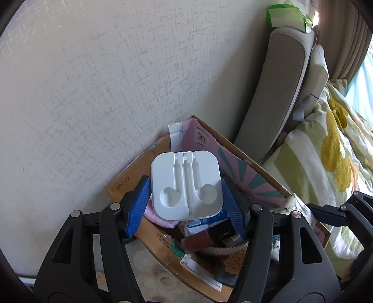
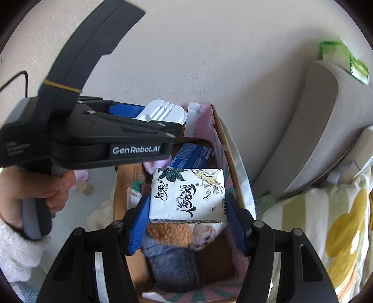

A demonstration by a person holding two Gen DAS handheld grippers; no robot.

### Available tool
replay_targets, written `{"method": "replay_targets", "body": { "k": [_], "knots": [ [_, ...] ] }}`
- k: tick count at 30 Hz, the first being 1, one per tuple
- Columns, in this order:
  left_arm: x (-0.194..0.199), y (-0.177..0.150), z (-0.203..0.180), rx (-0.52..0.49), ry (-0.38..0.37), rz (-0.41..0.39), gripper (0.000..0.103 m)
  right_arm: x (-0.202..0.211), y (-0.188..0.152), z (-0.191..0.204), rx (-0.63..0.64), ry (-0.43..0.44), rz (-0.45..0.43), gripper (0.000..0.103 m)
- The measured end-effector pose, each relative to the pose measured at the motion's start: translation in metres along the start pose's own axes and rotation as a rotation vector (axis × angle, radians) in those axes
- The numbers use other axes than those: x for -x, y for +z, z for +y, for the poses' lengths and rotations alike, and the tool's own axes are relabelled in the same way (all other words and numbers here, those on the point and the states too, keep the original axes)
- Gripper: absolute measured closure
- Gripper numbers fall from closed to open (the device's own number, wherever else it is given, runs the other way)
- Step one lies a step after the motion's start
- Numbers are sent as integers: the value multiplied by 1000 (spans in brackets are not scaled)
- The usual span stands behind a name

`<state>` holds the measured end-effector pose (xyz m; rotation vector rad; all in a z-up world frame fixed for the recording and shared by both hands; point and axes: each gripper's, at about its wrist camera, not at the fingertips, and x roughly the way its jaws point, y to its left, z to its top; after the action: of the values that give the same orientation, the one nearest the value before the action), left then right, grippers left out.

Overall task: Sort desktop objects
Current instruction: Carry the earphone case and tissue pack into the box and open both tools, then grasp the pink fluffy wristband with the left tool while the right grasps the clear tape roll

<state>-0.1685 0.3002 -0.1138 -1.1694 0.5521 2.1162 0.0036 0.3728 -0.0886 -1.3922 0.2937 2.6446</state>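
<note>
My left claw (image 1: 185, 198) is clamped on a white plastic earphone tray (image 1: 185, 185), a rounded square with two moulded earbud hollows and straight cable grooves running to its far edge. Both blue ribbed pads (image 1: 137, 206) press its sides, and it hangs above the open cardboard box (image 1: 160, 244) that stands against the wall. My right claw (image 2: 187, 209) is clamped on a tissue pack (image 2: 187, 194), a white soft-wrapped block printed with black brush lettering, dark leaves and a pale root drawing; it too sits above the box, nearer its front.

From the right wrist view the left tool's black body covers most of the earphone tray (image 2: 163, 111), so only its grooved edge shows. The person's hand (image 2: 46, 191) grips that tool's handle, with a fluffy white sleeve (image 2: 16, 247) at the wrist. Inside the box I see a blue carton (image 2: 193, 156), something pink and soft (image 1: 153, 215), and a brown and grey furry thing (image 2: 172, 247), but the heap is jumbled and partly hidden by both claws, so I cannot name the rest.

The box rests on a glossy patterned bench (image 1: 149, 275), only slivers of which show. A textured pale wall (image 1: 105, 81) fills the background. To the right stand a grey padded headboard (image 1: 279, 93), a green packet (image 1: 286, 16) on top of it, and a bed with green-striped bedding with yellow shapes (image 1: 326, 151).
</note>
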Motion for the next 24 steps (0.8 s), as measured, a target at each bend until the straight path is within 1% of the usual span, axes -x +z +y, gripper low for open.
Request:
{"method": "replay_targets", "body": {
  "k": [1, 2, 3, 4, 7, 10, 13, 16, 24],
  "knots": [
    [1, 1, 1, 8, -4, 1, 30, -2, 1, 2, 10, -2, 2, 43],
    [1, 2, 2, 21, -1, 0, 16, -4, 2, 4, 22, -3, 4, 35],
    [4, 2, 4, 38, 7, -12, 1, -6, 2, 7, 35, -6, 2, 24],
    [7, 1, 5, 44, 3, -28, 0, -6, 1, 9, 44, -11, -6, 21],
    [10, 0, 7, 49, -2, -39, 0, -3, 0, 12, 48, -10, -38, 21],
    [13, -4, 10, 45, 17, -37, 0, -1, 0, 14, 39, 0, -40, 21],
    [20, -11, 15, 55, 14, -37, 0, 1, 1, 16, 50, -17, -46, 21],
    [27, -19, 22, 57, 27, -36, 0, 3, 0, 20, 59, -20, -49, 21],
    [50, -41, 43, 68, 30, -47, 0, 9, -4, 42, 92, -17, -51, 21]
  ]
}}
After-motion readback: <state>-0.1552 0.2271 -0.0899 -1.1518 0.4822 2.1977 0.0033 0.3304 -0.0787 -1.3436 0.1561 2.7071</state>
